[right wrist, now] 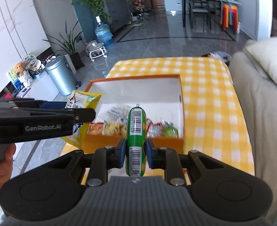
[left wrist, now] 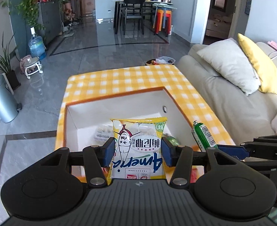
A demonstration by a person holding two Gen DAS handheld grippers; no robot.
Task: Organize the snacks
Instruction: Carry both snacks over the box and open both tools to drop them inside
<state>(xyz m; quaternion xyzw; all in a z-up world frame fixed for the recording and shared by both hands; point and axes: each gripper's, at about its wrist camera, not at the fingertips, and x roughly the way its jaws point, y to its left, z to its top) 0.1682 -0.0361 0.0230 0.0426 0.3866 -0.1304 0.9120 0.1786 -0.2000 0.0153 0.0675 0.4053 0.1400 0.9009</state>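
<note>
My left gripper (left wrist: 138, 151) is shut on a yellow and white snack packet (left wrist: 138, 146), held over the near end of an orange box with a white inside (left wrist: 119, 107). The packet also shows in the right wrist view (right wrist: 82, 101) at the box's left side. My right gripper (right wrist: 134, 153) is shut on a green sausage stick (right wrist: 136, 131), held over the box's near wall (right wrist: 168, 141). The sausage also shows in the left wrist view (left wrist: 204, 136). Several small snack packs (right wrist: 112, 127) lie in the box's near end.
The box stands on a table with a yellow checked cloth (right wrist: 210, 98). A beige sofa (left wrist: 228, 98) with a grey cushion (left wrist: 230, 66) and a yellow one lies to the right. A metal bin (right wrist: 61, 75) stands on the floor to the left.
</note>
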